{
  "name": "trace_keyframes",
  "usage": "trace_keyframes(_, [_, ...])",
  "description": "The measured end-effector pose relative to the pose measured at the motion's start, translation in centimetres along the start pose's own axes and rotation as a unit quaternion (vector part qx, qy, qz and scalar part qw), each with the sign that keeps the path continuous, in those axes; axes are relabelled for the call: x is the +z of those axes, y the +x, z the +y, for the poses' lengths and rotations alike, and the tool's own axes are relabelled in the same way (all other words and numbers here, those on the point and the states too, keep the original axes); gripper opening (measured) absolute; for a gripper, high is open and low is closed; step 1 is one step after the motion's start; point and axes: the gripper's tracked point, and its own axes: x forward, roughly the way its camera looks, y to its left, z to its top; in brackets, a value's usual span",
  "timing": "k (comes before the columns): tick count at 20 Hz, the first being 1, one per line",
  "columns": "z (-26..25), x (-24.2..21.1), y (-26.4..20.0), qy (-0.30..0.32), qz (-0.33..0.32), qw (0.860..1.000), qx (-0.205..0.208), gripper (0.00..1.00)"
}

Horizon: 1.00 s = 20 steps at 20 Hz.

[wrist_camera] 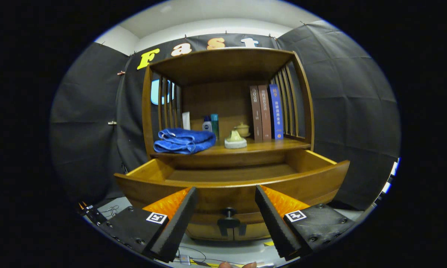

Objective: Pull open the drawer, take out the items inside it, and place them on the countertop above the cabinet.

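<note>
The wooden cabinet's drawer (231,184) stands pulled out toward me, and the part of its inside that I see is bare wood. Its dark knob (229,213) sits on the front panel between my fingers. My gripper (226,203) is open, fingers spread to either side of the knob and touching nothing. On the countertop (268,146) above the drawer lie a folded blue towel (184,140), a small pale lidded dish (235,140), two bottles (211,125) and a white card (186,120).
Three upright books (266,111) and a small teapot (242,129) stand at the back right of the countertop. Slatted wooden sides and a top board (223,61) enclose the shelf space. Cables (188,257) lie on the pale floor below the drawer.
</note>
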Motion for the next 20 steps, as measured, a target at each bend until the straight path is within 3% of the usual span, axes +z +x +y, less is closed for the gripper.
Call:
trace_keyframes(4, [0.4, -0.9, 1.7, -0.023, 0.004, 1.0, 0.004, 0.99])
trace_keyframes(9, [0.2, -1.2, 2.2, -0.053, -0.006, 0.998, -0.02, 0.98])
trace_keyframes(20, [0.3, 0.2, 5.1, -0.041, -0.007, 0.999, -0.028, 0.99])
